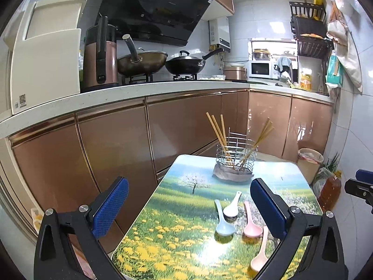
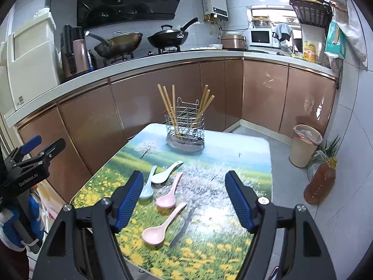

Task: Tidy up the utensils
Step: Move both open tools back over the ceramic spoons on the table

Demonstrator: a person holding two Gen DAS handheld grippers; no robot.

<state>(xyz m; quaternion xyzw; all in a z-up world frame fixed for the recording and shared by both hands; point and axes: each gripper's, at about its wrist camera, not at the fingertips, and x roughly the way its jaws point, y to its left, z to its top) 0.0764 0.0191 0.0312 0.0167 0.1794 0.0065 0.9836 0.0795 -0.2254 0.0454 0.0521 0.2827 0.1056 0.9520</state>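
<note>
Glossy printed tabletop [image 2: 233,154], meadow-and-blossom picture, rounded corners; it reflects the ceiling light. On it I log four smooth ceramic-looking soup spoons: a pale blue spoon [image 2: 147,185], a white spoon [image 2: 164,173] whose bowl touches the blue one's handle, a pink spoon [image 2: 168,194] just beside them, and a paler peach spoon [image 2: 160,225] nearest my right tool. All four lie flat, bowls towards me.

At the far end of the table stands a wire utensil holder [image 2: 185,122], round, chromed, on a grey crumpled cloth base [image 2: 184,145]. Bamboo chopsticks [image 2: 169,107] lean out of it in two fans, left and right.

My left gripper [image 1: 188,206] has its blue textured pads spread wide, nothing between them; it hangs over the near left edge of the table. My right gripper [image 2: 184,200] is likewise spread and empty, and the pink and peach spoons lie between its fingers in view.

Around: copper-brown cabinet doors [image 2: 149,102], a beige waste bin [image 2: 305,144] and a bottle of amber oil [image 2: 319,183] on the floor to the right. Nothing lies between the spoons and the holder.
</note>
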